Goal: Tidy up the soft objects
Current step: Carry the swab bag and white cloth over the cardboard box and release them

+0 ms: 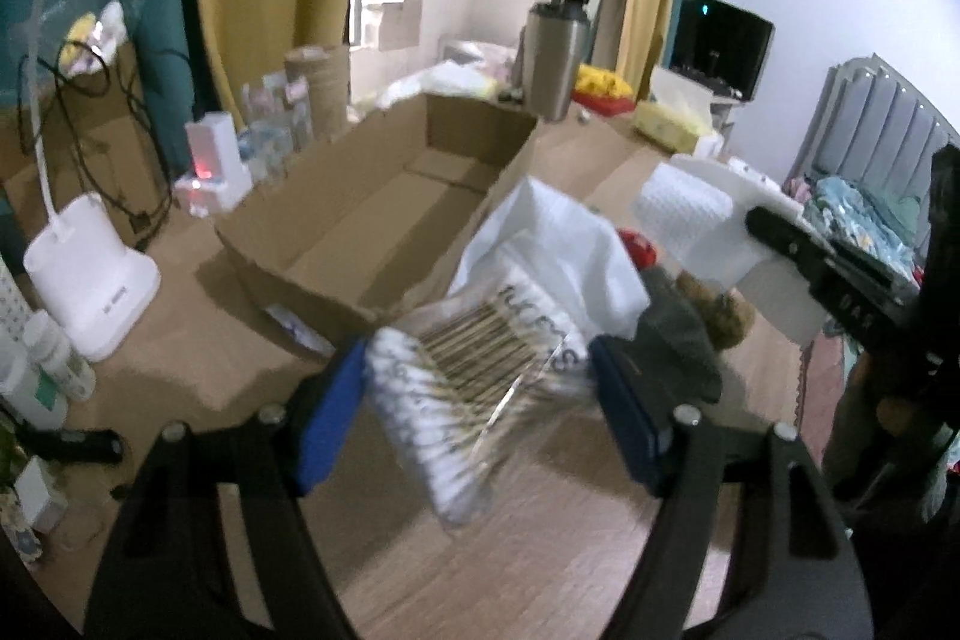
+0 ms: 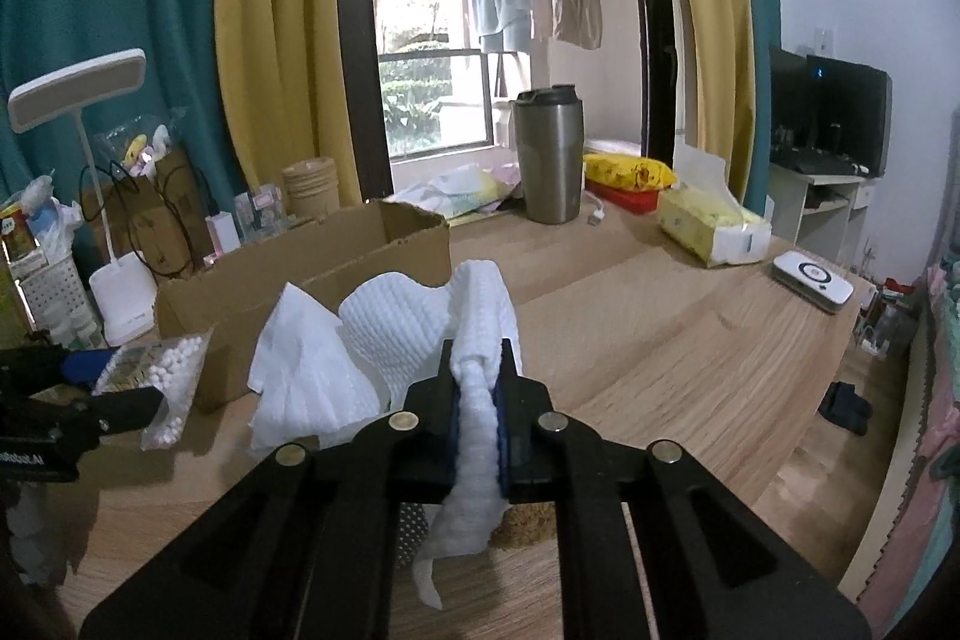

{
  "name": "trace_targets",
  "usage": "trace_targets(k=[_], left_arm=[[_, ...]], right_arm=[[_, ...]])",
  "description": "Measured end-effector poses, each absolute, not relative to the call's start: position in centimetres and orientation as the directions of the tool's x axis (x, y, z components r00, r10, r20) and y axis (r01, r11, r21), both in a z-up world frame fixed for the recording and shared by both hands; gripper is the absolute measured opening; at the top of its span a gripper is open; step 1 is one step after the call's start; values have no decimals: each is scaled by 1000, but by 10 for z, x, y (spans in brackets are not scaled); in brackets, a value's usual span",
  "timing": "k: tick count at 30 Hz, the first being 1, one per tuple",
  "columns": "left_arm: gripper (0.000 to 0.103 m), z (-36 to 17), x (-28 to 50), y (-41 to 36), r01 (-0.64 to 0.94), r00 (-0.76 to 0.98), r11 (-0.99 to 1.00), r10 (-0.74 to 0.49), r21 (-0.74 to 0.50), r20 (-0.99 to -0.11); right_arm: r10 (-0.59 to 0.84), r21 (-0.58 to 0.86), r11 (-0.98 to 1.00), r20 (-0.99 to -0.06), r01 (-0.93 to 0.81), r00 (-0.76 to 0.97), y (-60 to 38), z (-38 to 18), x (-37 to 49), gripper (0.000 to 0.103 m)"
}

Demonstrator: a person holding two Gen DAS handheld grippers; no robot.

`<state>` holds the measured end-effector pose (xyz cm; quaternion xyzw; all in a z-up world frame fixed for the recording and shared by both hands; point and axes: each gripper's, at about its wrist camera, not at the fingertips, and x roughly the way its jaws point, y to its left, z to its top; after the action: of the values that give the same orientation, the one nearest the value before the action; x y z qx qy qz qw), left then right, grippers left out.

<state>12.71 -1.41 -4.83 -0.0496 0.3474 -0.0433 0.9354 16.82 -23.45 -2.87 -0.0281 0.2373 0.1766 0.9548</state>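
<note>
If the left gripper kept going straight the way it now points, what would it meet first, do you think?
Probably the crumpled white tissue sheet just ahead of the left gripper, which carries a clear bag of cotton swabs; depth is uncertain.

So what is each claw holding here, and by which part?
Right claw: shut on the white textured cloth, pinching a bunched edge. Left claw: the cotton swab bag sits between its pads; grip unclear.

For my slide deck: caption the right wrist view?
Right gripper pinches white textured cloth beside cardboard box.
</note>
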Motion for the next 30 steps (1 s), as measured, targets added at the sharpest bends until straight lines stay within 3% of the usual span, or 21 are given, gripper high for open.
trace_targets(k=[7,30], left_arm=[[75,-29,121,-6,43,800,990,-114,-133,-589],[75,-15,132,36,-65,824,988,-26,-140,-566]], right_arm=[[326,31,937,-428,-347,843,-229,-16,160,10],[426,12,891,-369,-454,826,-173,24,177,10]])
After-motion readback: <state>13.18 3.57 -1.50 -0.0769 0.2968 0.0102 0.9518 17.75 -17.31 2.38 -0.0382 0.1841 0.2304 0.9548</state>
